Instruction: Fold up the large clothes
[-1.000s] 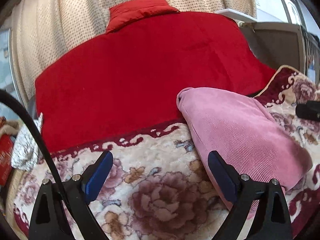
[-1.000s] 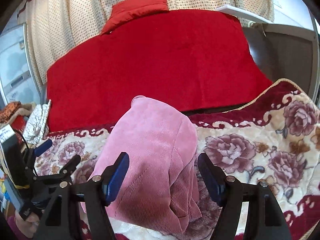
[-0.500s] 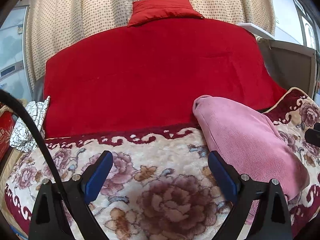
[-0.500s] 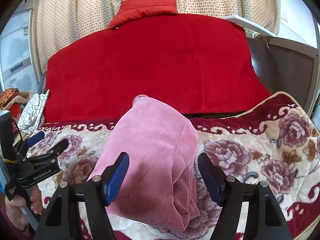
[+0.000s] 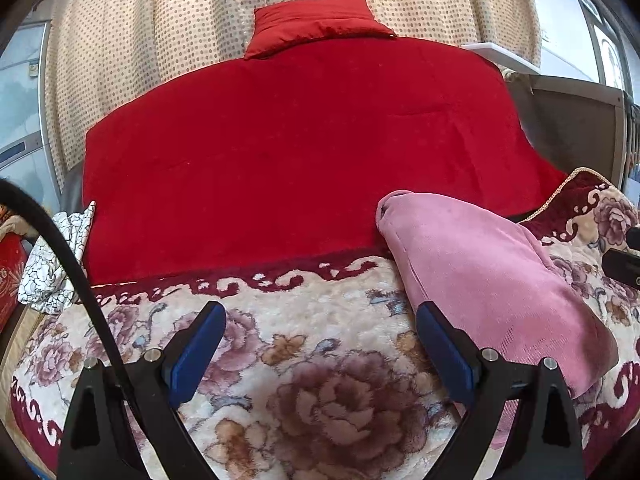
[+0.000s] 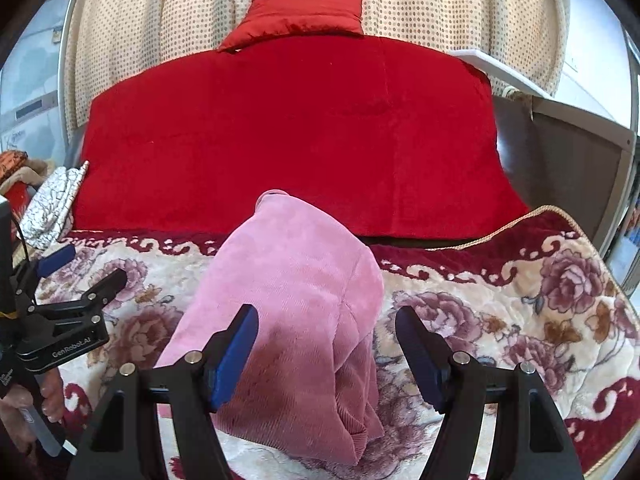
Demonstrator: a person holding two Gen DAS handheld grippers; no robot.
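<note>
At the far left, beyond the left tool (image 5: 320, 344), a white cloth with black crackle lines (image 5: 56, 264) lies bunched at the edge of the bed, and a black cable (image 5: 68, 264) arcs across that side of the left wrist view. The left tool is spread wide, its blue pads apart with nothing between them but the floral blanket (image 5: 312, 380) below. In the right wrist view a hand (image 6: 24, 408) grips this tool's handle at the lower left.

Ahead of both tools, a red cover (image 5: 300, 152) spreads over the back of the bed, with a red pillow (image 5: 316, 24) at its far end against a dotted curtain (image 5: 160, 40).

The folded pink garment (image 6: 288, 312) lies on the floral blanket, to the right of the left tool, its near edge just beside that tool's right pad. It sits directly in front of the right tool (image 6: 324, 348), reaching in between the pads.

The right tool is also spread wide; its left pad is over the garment, its right pad over the blanket, and neither visibly presses the cloth.

To the far right stands a dark wooden bed frame (image 6: 568, 168).
</note>
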